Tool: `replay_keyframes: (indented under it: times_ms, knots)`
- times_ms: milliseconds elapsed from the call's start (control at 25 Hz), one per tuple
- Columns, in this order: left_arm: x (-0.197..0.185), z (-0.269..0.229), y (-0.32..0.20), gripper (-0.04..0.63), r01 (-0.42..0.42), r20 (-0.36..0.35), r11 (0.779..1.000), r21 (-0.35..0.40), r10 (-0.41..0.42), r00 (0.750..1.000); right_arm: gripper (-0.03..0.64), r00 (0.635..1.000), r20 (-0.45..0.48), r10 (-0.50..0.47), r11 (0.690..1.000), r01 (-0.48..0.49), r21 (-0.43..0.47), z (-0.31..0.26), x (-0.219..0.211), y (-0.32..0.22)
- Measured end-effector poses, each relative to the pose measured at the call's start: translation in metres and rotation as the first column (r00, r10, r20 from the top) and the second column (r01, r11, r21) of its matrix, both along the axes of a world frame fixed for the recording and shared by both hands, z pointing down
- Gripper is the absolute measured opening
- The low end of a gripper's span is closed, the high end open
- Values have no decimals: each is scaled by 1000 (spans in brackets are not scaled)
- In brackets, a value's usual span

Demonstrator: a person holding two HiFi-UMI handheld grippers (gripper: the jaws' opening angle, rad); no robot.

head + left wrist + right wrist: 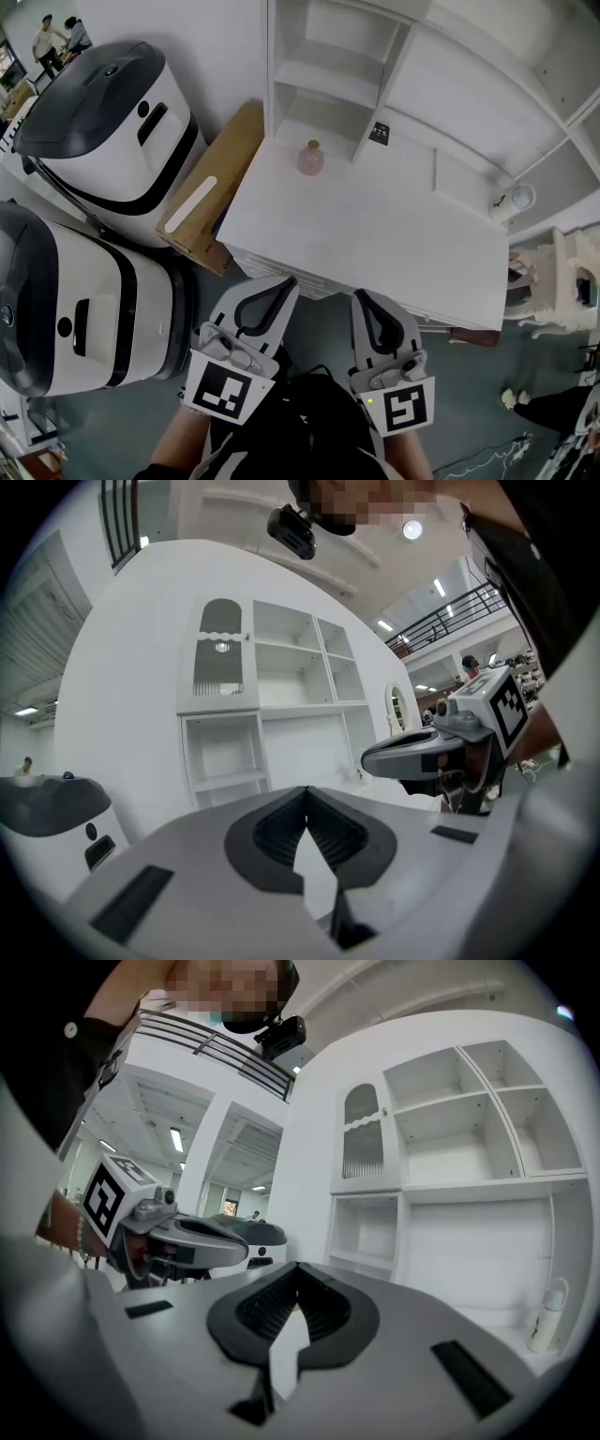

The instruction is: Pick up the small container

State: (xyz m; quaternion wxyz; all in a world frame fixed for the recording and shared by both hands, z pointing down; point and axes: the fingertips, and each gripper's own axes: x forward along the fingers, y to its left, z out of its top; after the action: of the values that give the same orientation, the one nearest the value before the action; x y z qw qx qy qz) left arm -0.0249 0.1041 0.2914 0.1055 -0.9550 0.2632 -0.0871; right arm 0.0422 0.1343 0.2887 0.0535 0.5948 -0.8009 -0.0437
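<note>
A small pink container (311,157) with a narrow neck stands at the back left of the white desk (375,234), in front of the shelf unit (328,84). My left gripper (284,284) and right gripper (362,300) hang side by side just before the desk's near edge, well short of the container. Both are shut with nothing between the jaws. In the left gripper view the shut jaws (307,791) face the shelf unit, with the right gripper (412,757) beside them. The right gripper view shows its own shut jaws (298,1267). The container is hidden in both gripper views.
Two large white-and-black machines (103,131) (66,309) stand left of the desk. A cardboard box (211,192) leans between them and the desk. A white bottle (514,201) sits at the desk's right end, and a small black card (379,133) lies near the shelves.
</note>
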Motion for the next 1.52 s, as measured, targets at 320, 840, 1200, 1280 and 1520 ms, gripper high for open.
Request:
replay_keyframes:
  times_ms: [320, 840, 1200, 1280, 1520]
  knots:
    - [-10, 1, -35, 2, -24, -16, 1000, 8, 24, 1000, 2, 1000, -15, 26, 1000, -25, 16, -2, -11, -35]
    - [-12, 9, -59, 2, -58, -23, 998, -14, 58, 998, 2, 997, -27, 76, 997, -77, -19, 7, -10, -55]
    - [-10, 16, -73, 2, -28, -27, 999, -34, 27, 999, 2, 999, -35, 28, 998, -30, -50, 17, -13, -73]
    - [-9, 16, -78, 2, -17, -19, 999, -33, 16, 1000, 2, 999, -32, 10, 998, -12, -54, 19, -13, -81]
    - [1, 20, -100, 2, 21, -23, 999, -44, -22, 1000, 2, 998, -32, -52, 997, 50, -62, 23, -7, -112]
